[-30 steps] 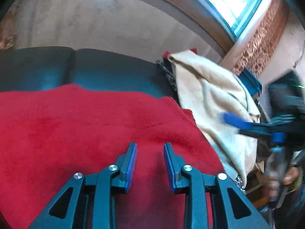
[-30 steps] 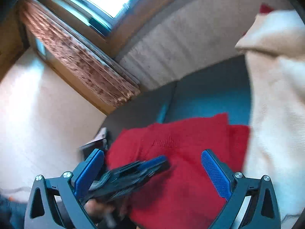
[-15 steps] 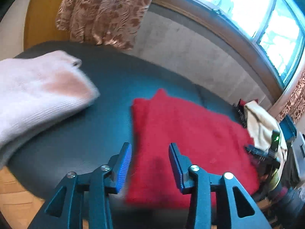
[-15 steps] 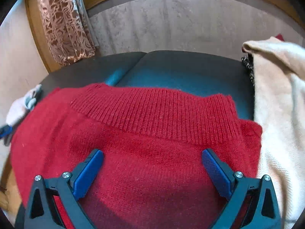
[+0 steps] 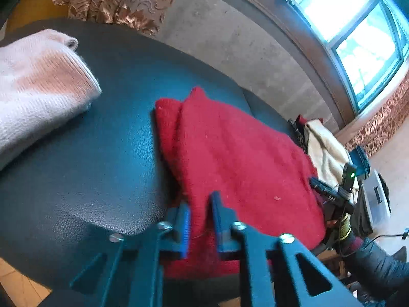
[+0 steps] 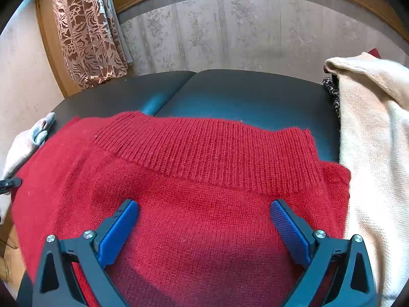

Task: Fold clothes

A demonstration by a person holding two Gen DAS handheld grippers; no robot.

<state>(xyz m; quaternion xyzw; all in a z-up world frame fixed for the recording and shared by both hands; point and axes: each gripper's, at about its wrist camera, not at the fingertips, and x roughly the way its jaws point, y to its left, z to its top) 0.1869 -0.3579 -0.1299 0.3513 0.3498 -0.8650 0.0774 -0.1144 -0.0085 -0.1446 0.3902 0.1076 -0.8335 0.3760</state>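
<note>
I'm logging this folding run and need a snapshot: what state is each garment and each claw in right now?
Red sweater: folded, lying flat on the dark cushion.
Left claw: shut on the red sweater's near edge.
Right claw: open, over the red sweater, gripping nothing.
Cream garment: heaped beside the sweater, unfolded.
Pale pink knit: folded, set apart on the cushion.

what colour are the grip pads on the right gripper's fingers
Blue, with a fine textured surface, on black fingers. The pads show best in the right wrist view, spread wide over the red knitted sweater.

Left wrist view looks down across the dark seat (image 5: 102,158) from its near edge. Right wrist view sits close above the red sweater (image 6: 204,192). Both share the sweater and the cream garment (image 6: 370,153).
</note>
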